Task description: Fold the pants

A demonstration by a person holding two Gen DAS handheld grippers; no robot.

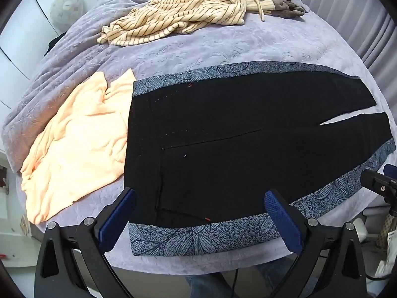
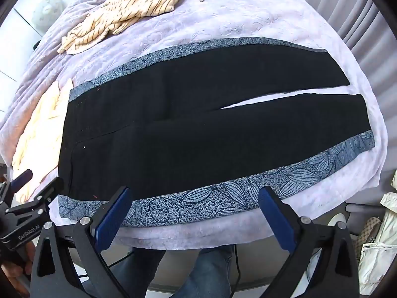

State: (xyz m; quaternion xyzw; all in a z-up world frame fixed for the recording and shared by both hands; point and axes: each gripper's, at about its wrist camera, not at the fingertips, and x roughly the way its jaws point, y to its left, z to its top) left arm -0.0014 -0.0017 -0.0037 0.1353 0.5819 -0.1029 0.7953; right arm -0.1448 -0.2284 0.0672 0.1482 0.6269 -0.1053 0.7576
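I've got the pants (image 1: 235, 144) spread flat on the bed (image 1: 223, 47), front up I think, w/ no fold in them yet, so as far as I can judge the task is barely begun: laying out looks done, every fold is left. Both legs lie side by side, a thin wedge of bedspread showing between them toward the cuffs, and the blue leaf-print stripes run down each outer seam, far edge and near edge. Long axis goes left-right across my view: waistband at my left, just beside or maybe touching the peach cloth (image 1: 74, 149), cuffs at my right near the bed's edge. The near stripe sits close to the bed's front edge, right in front of me. My left tong (image 1: 198, 213) is spread wide, nothing between its blue pads (image 1: 282, 221), hovering over the waist end of the near stripe; whether a pad touches cloth I can't tell. My right tong (image 2: 193, 206) is likewise released and empty, hanging over the near stripe about mid-leg (the left tong shows at the left edge of that view, so they're well apart along the seam). The striped top (image 1: 178, 17) lies heaped at the far side, well clear of the pants. Likely first fold, imo: near leg lifted over onto the far one, then cuffs brought toward the waist.
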